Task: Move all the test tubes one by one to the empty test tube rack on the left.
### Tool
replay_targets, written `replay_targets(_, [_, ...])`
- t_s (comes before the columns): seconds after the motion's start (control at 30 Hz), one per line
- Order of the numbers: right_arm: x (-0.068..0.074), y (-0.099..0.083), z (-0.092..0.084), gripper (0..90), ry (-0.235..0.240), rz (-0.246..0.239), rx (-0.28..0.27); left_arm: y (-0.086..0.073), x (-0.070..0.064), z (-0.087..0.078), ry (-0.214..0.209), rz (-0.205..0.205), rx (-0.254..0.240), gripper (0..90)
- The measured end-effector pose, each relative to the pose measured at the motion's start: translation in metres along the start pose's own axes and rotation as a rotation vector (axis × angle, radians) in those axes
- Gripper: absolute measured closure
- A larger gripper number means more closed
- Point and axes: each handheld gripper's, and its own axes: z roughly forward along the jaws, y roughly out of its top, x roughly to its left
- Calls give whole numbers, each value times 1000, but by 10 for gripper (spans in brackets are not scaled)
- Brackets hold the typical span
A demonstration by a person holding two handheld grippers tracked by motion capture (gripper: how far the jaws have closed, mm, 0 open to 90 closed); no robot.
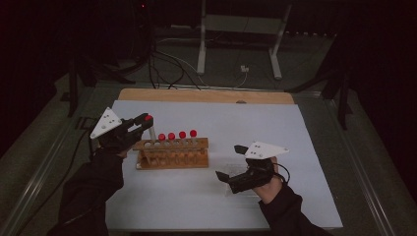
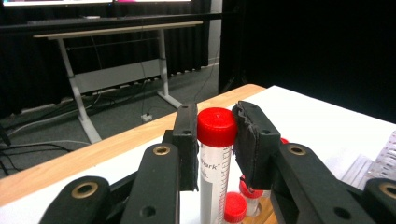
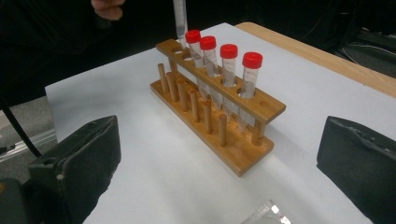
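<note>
A wooden tube rack (image 1: 172,153) stands on the white sheet and holds several red-capped tubes (image 1: 177,135). My left gripper (image 1: 141,123) is above the rack's left end, shut on another red-capped tube (image 1: 150,124) just below its cap. In the left gripper view both pads squeeze that upright tube (image 2: 214,182) inside my left gripper (image 2: 215,114). The tube's lower end (image 3: 180,18) hangs over an empty hole at the far end of the rack (image 3: 233,140). My right gripper (image 1: 230,162) rests open to the right of the rack, and nothing sits between its pads (image 3: 88,154).
A clear plastic piece (image 1: 231,172) lies on the sheet under my right gripper, its corner showing in the right gripper view (image 3: 268,212). The wooden table edge (image 1: 206,95) runs along the back. White desk legs (image 1: 201,44) and cables stand on the floor beyond.
</note>
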Motion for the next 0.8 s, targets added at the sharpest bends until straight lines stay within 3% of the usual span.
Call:
replay_targets(0.13, [-2, -1, -2, 0, -7, 5, -4, -11, 0, 3, 1, -16, 12, 720])
replay_targets(0.53, [-4, -6, -3, 0, 1, 11, -4, -39, -3, 13, 1, -24, 115, 719])
replay_targets(0.8, [-4, -7, -4, 0, 4, 13, 0, -48, -3, 18, -1, -23, 160, 718])
